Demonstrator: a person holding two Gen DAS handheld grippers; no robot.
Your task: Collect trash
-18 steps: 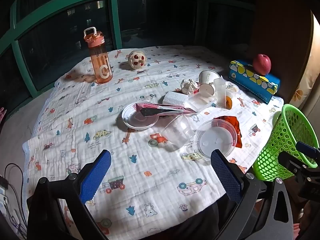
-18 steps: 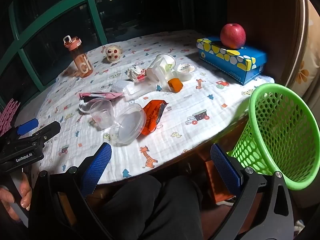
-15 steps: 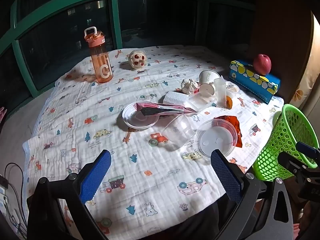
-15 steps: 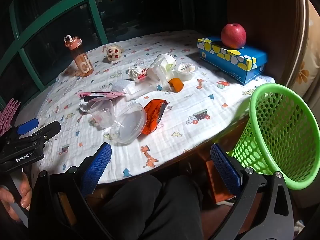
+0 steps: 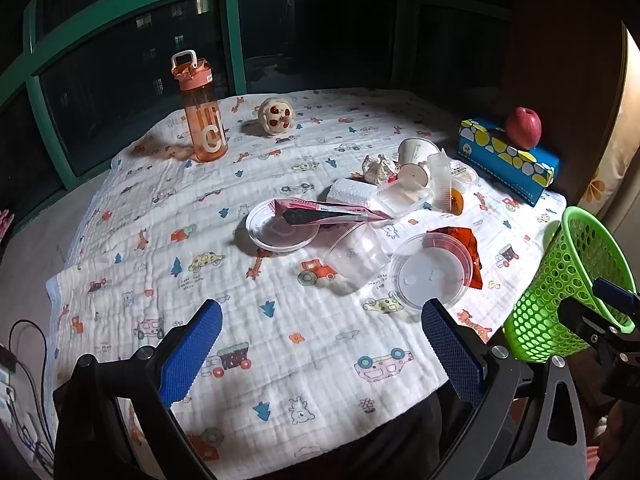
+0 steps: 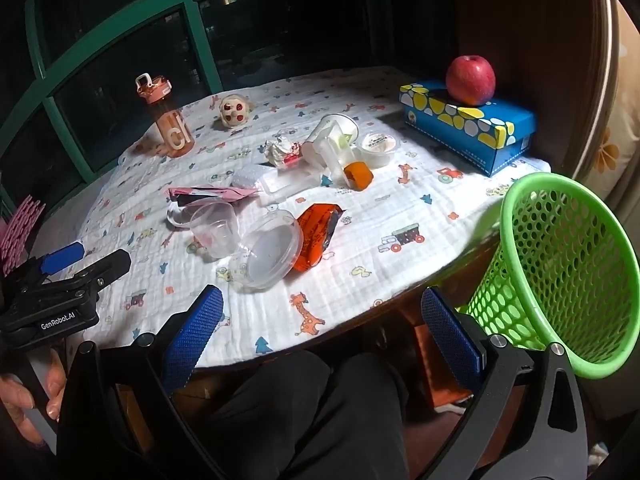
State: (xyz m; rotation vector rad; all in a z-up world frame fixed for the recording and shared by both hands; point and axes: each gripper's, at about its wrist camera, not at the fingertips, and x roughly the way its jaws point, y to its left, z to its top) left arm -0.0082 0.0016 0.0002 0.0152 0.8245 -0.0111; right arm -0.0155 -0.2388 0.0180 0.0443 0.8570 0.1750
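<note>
Trash lies mid-table: a clear round lid (image 5: pixel 430 270) (image 6: pixel 272 254), a clear plastic cup (image 5: pixel 358 252) (image 6: pixel 214 228) on its side, an orange wrapper (image 5: pixel 466 240) (image 6: pixel 318 232), a pink wrapper (image 5: pixel 320 212) (image 6: pixel 208 194) over a clear dish (image 5: pixel 280 232), crumpled paper (image 5: pixel 378 168) (image 6: pixel 282 150), and paper cups (image 5: pixel 416 152) (image 6: pixel 334 136). A green mesh basket (image 5: pixel 560 292) (image 6: pixel 560 272) stands at the table's right edge. My left gripper (image 5: pixel 320 352) is open and empty above the near tablecloth. My right gripper (image 6: pixel 320 336) is open and empty at the table's front edge, left of the basket.
An orange water bottle (image 5: pixel 200 120) and a small round toy (image 5: pixel 276 116) stand at the back. A blue tissue box (image 5: pixel 504 160) (image 6: pixel 468 128) with a red apple (image 5: pixel 523 128) (image 6: pixel 470 80) on it is at the far right. Dark windows lie behind. My lap is below the table edge.
None of the trash has moved. Both grippers stay open, and the views have shifted only very slightly.
</note>
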